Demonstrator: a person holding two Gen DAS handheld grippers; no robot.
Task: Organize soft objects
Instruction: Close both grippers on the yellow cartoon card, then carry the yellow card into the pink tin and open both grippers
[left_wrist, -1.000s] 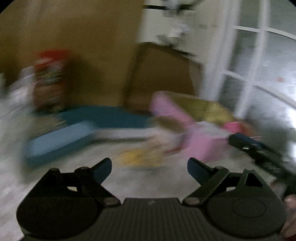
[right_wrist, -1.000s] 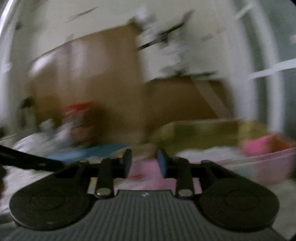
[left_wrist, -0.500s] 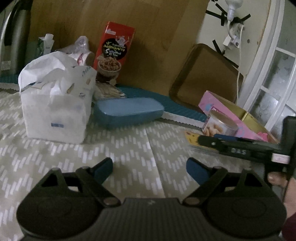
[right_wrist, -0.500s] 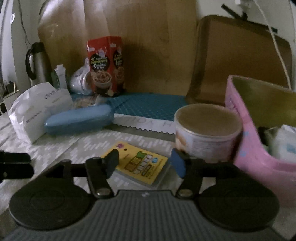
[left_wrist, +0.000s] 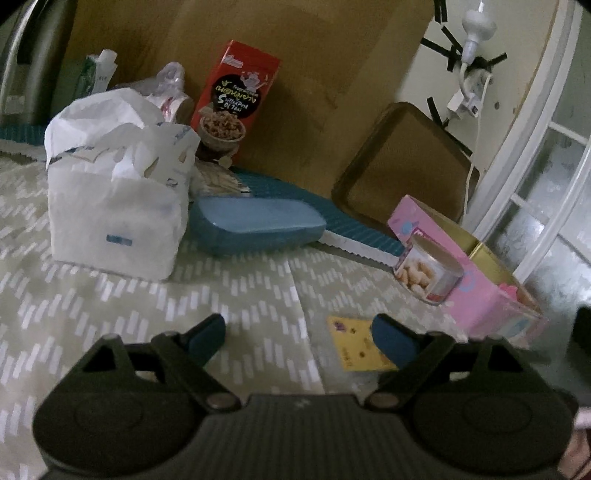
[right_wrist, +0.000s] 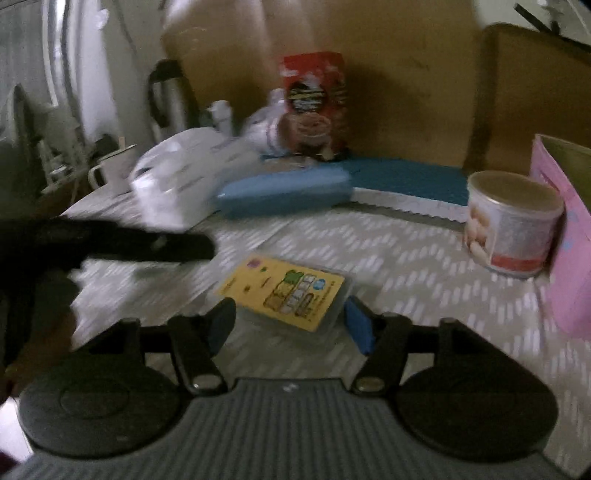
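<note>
- Showing a mug (right_wrist: 117, 167) and a dark kettle (right_wrist: 168, 99) at the table's far left edge, the right wrist view gives what the left wrist view lacks; only the left one shows the taped plug and cable (left_wrist: 469, 92) on the wall.
- The soft tissue pack (left_wrist: 114, 206), crinkled white plastic, sits toward the far left of the patterned tablecloth (left_wrist: 236, 291), just beside a smooth blue case (left_wrist: 255, 225).
- A round tin (right_wrist: 511, 223) stands against the pink box (right_wrist: 565, 236) at the right edge; the box is cut off there.
- The flat yellow card packet (right_wrist: 284, 291) lies just ahead of the right gripper (right_wrist: 291, 325), whose jaws have just been opening and now stand released, nothing between them.
- The left gripper (left_wrist: 299, 336) is released too, empty; one finger covers the packet's corner.
- The right view's background is blurred.
</note>
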